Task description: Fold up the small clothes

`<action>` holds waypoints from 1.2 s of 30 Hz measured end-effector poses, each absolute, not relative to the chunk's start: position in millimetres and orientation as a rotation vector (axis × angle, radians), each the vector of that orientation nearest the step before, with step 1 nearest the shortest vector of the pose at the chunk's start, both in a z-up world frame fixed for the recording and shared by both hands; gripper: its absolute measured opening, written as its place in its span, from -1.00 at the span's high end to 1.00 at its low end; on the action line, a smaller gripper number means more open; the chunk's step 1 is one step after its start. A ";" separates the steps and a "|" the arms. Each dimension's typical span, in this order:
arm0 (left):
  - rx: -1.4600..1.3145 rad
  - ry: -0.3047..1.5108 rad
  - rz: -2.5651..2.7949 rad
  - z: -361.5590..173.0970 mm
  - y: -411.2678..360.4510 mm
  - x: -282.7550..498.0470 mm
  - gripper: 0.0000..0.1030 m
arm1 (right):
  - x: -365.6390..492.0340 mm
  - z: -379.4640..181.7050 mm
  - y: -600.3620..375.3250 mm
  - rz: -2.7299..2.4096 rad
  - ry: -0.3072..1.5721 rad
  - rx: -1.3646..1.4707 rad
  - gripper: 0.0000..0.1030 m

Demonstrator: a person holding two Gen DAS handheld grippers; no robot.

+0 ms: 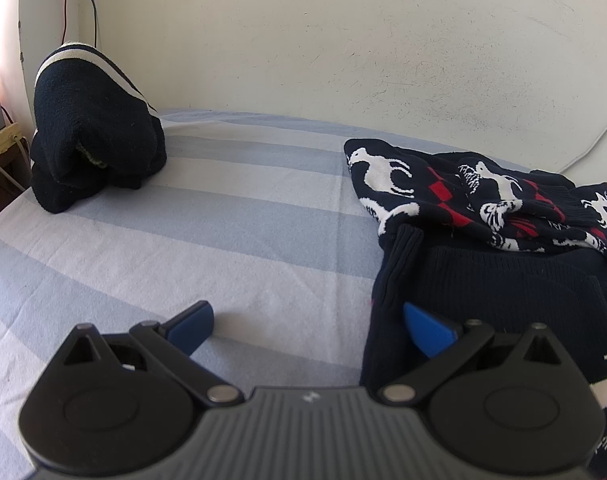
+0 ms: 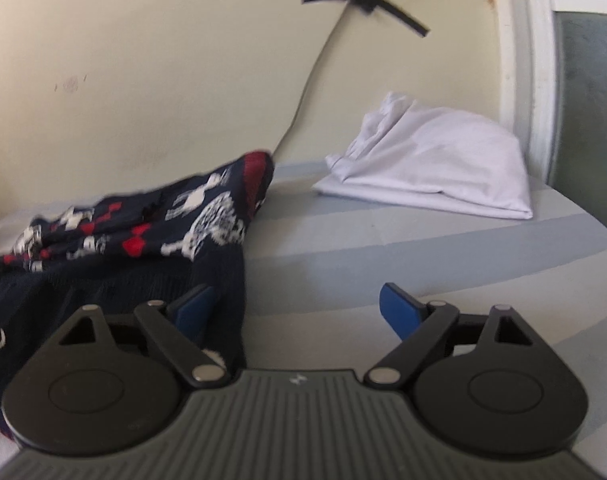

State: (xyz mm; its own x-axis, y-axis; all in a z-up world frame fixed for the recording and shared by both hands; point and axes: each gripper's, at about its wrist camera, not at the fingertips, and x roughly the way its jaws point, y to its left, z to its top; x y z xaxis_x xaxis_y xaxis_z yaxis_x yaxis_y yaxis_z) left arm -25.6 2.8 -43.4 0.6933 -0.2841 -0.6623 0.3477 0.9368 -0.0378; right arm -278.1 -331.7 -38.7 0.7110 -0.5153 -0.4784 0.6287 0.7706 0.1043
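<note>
Patterned navy sweater (image 1: 483,216) lies rumpled at frame right on the bed (image 1: 223,220), unfolded. Left tongs (image 1: 307,322) and right tongs (image 2: 295,308) released, straddling its lower edges. Folding outstanding.

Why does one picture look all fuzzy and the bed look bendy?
Right wrist view: smeared by motion blur, so the sweater and white cloth look soft. Left wrist view: sharp, with crisp sweater patterns. Both: the fisheye lens curves the bed stripes and wall.
</note>
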 end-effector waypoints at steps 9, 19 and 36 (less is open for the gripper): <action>0.105 0.718 -0.367 -40.7 2.1 -28.3 -1.00 | -279.9 -38.8 -334.9 -0.641 0.423 0.309 -0.77; 0.069 0.632 -0.456 -30.8 10.5 -39.6 -1.00 | -280.5 -39.3 -335.4 -0.615 0.428 0.316 -0.77; 0.042 0.680 -0.503 -33.5 10.8 -34.5 -1.00 | -275.1 -43.0 -340.4 -0.640 0.470 0.329 -0.77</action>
